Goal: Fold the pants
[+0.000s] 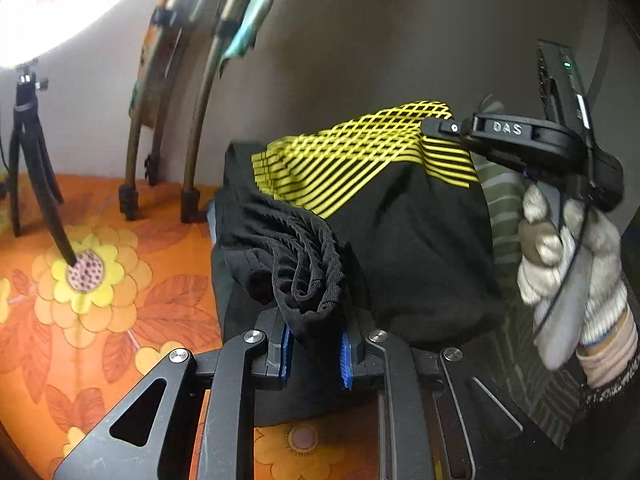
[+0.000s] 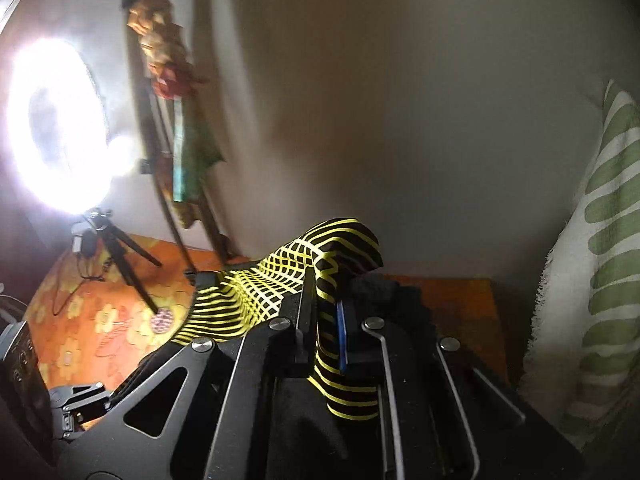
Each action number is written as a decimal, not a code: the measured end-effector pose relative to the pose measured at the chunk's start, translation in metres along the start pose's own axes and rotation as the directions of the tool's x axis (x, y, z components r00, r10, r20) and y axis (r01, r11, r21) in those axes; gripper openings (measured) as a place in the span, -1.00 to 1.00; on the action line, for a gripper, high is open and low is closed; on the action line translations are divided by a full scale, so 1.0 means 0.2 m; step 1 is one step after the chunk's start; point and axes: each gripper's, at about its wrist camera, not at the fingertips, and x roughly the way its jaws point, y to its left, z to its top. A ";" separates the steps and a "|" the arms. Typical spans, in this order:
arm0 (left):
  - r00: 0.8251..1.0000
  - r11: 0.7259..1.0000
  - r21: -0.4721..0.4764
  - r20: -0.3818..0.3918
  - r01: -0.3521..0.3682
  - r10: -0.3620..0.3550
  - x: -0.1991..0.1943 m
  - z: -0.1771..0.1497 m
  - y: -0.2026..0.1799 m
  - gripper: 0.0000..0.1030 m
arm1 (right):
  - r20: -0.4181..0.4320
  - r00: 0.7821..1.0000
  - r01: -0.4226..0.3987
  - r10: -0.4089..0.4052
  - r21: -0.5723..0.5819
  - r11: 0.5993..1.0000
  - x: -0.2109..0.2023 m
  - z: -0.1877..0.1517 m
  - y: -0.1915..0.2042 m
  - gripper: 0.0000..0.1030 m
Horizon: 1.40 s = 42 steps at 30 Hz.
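The pants are black with a yellow-striped panel. They hang lifted above the orange floral cloth. My left gripper is shut on the bunched black elastic waistband. My right gripper shows in the left wrist view at the upper right, shut on the striped edge and held by a gloved hand. In the right wrist view my right gripper pinches the striped fabric, which drapes over its fingers.
A small black tripod stands on the floral cloth at the left under a bright ring light. Dark curved poles with hanging cloths lean on the back wall. A green-striped white towel hangs at the right.
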 end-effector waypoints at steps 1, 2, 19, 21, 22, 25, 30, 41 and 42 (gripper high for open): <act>1.000 1.000 0.000 -0.004 -0.006 0.006 0.01 -0.01 0.00 -0.68 | -0.004 1.000 -0.001 0.001 0.004 1.000 0.03 0.00 -0.02 -0.85; 1.000 1.000 0.000 -0.006 -0.010 0.010 0.02 -0.02 0.01 -0.68 | -0.011 1.000 -0.007 0.007 0.015 1.000 0.07 -0.01 -0.05 -0.85; 0.996 0.998 -0.031 -0.061 -0.061 0.059 -0.06 -0.05 0.09 -0.11 | -0.087 0.995 0.055 -0.042 0.155 0.986 0.23 -0.16 -0.39 -0.26; 0.996 0.997 -0.015 -0.044 -0.077 0.077 -0.13 -0.06 0.10 -0.12 | -0.049 0.997 0.063 -0.055 0.170 0.984 0.12 -0.17 -0.41 -0.26; 0.996 0.996 -0.002 -0.033 -0.089 0.089 -0.15 -0.06 0.10 -0.12 | -0.026 0.999 0.044 -0.041 0.168 0.985 0.06 -0.20 -0.40 -0.26; 0.992 0.992 0.032 -0.007 -0.122 0.123 -0.23 -0.06 0.10 -0.12 | -0.004 1.000 -0.004 0.004 0.133 0.991 -0.07 -0.28 -0.31 -0.26; 0.989 0.988 0.039 0.000 -0.148 0.148 -0.27 -0.05 0.13 -0.12 | -0.022 1.000 -0.013 0.015 0.061 0.998 -0.18 -0.48 -0.17 -0.26; 0.987 0.981 0.111 0.053 -0.157 0.152 -0.44 -0.08 0.03 -0.12 | 0.042 0.998 0.040 -0.044 0.089 0.995 -0.50 -0.69 0.01 -0.26; 0.987 0.981 0.116 0.058 -0.156 0.151 -0.46 -0.09 0.02 -0.12 | 0.047 0.997 0.049 -0.054 0.092 0.995 -0.53 -0.71 0.03 -0.26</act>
